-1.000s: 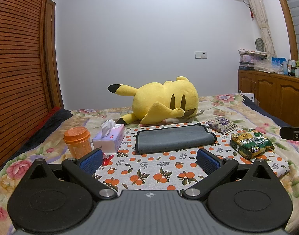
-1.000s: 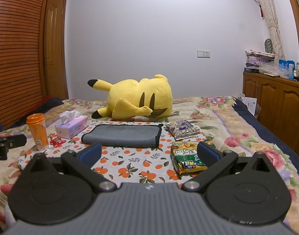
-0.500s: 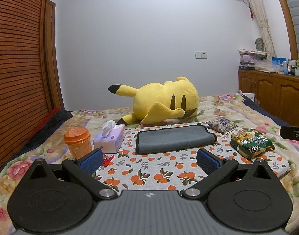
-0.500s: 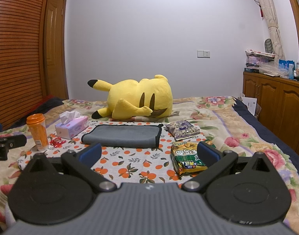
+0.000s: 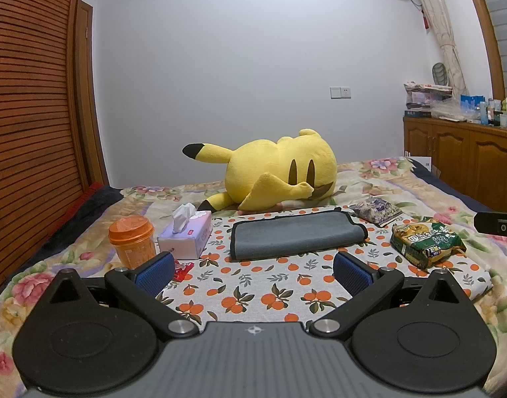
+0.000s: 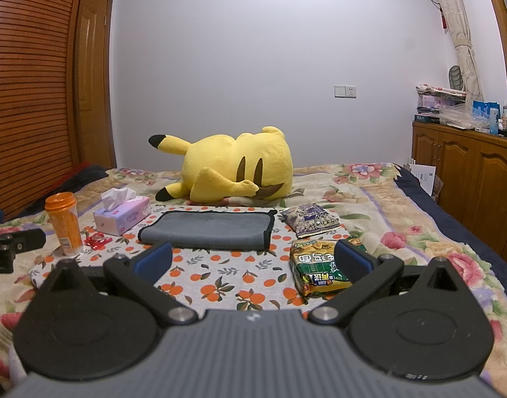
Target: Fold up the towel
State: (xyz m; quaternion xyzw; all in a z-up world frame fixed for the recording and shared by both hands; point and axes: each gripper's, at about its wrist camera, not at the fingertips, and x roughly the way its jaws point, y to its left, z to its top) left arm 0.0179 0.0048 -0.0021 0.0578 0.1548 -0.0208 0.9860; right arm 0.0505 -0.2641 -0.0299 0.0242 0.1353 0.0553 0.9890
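1. Towel point(image 5: 294, 234) is grey with a dark edge. It lies folded flat on the cloth with oranges point(image 5: 253, 285) that covers part of the bed point(image 5: 402, 179). In the right wrist view the towel point(image 6: 208, 229) sits near the middle, a bit to the left.
2. The left gripper point(image 5: 251, 270) is spread wide. Its blue pads point(image 5: 154, 272) hold nothing. It hangs above the near part of the orange cloth, apart from the towel.
3. The right gripper point(image 6: 253, 260) is spread wide too and holds nothing. Its right pad point(image 6: 352, 262) shows in front of a green snack bag point(image 6: 319, 270).
4. A big yellow plush toy point(image 5: 273, 172) lies on its side just behind the towel, on the far side.
5. A pink tissue box point(image 5: 187, 238) stands left of the towel. An orange cup with a lid point(image 5: 132, 240) stands left of the box. A small red wrapper point(image 6: 97, 240) lies near them.
6. A purple snack bag point(image 5: 376, 210) lies right of the towel, and the green snack bag point(image 5: 425, 242) lies nearer on the right.
7. A brown wood cupboard point(image 6: 469, 179) stands far right with many things on top. A brown slatted wall point(image 5: 28, 99) is on the left.
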